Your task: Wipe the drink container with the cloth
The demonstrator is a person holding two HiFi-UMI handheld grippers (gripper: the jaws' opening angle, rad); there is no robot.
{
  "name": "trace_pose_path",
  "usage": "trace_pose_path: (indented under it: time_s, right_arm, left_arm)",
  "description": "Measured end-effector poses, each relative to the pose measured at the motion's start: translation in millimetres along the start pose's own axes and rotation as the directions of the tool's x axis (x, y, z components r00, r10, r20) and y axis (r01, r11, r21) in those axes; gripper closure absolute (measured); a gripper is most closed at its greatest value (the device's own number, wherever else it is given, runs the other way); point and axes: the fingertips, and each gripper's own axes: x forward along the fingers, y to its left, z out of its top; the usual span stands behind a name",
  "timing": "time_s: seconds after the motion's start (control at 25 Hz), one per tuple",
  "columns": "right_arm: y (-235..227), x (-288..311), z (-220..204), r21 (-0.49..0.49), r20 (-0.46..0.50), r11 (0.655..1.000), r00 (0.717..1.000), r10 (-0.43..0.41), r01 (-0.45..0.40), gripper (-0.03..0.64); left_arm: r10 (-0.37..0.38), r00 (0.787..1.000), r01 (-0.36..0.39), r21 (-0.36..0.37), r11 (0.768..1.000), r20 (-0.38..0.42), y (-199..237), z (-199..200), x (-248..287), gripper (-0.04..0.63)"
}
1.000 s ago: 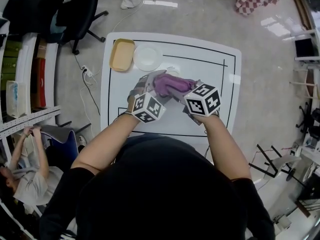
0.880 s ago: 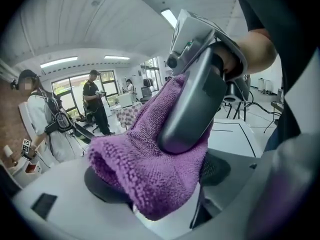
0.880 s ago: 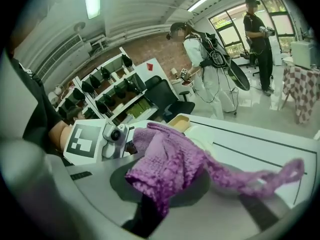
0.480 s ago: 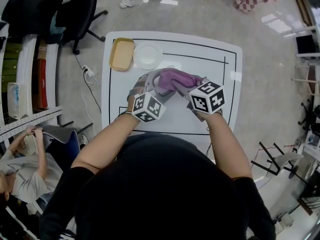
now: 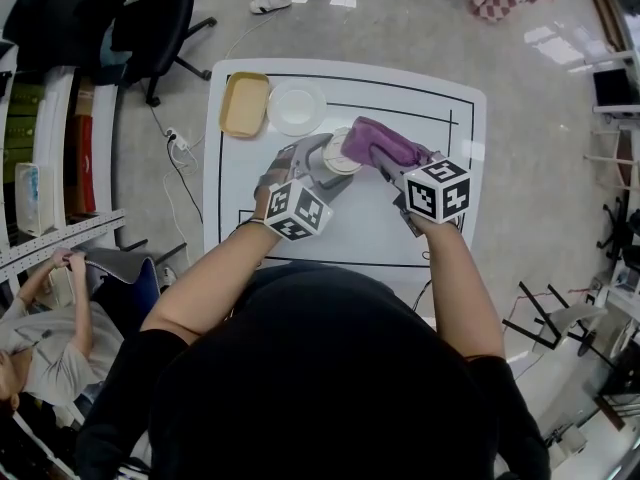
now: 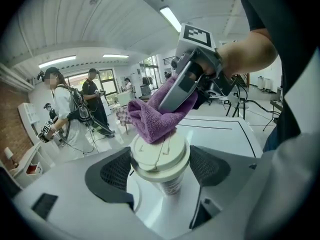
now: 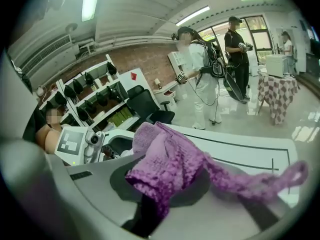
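Over white table (image 5: 440, 128), left gripper (image 6: 160, 173) jaws clamp cup (image 5: 342, 152); right gripper (image 7: 167, 191) jaws pinch cloth (image 5: 385, 145) onto its lid.

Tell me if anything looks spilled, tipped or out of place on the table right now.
Nothing stands out. The cup is upright with its lid on, held in the left claw. The purple cloth, pinched in the right claw, rests on the lid. No spill shows on the table.

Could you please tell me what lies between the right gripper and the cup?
The purple cloth, resting on the cup lid; the left gripper view shows it.
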Motion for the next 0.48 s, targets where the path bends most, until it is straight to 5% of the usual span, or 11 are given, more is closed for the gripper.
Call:
trace_pose_path:
  time_s: [0.28,0.48]
  right_arm:
    - [6.1,-1.0,3.0,-0.002,0.022,1.000,1.000,-0.008,0.008,0.541]
    - [10.4,-24.0,4.0,0.009,0.099,1.000,0.995,-0.015,0.014,0.541]
  left_arm:
    - [-0.025,1.000,0.025,-0.009,1.000,-0.013,1.4,-2.3,-2.4,0.195]
    - [-0.106,0.993,0.112,-0.111,0.988,0.054,5.1,6.6,-13.6,0.195]
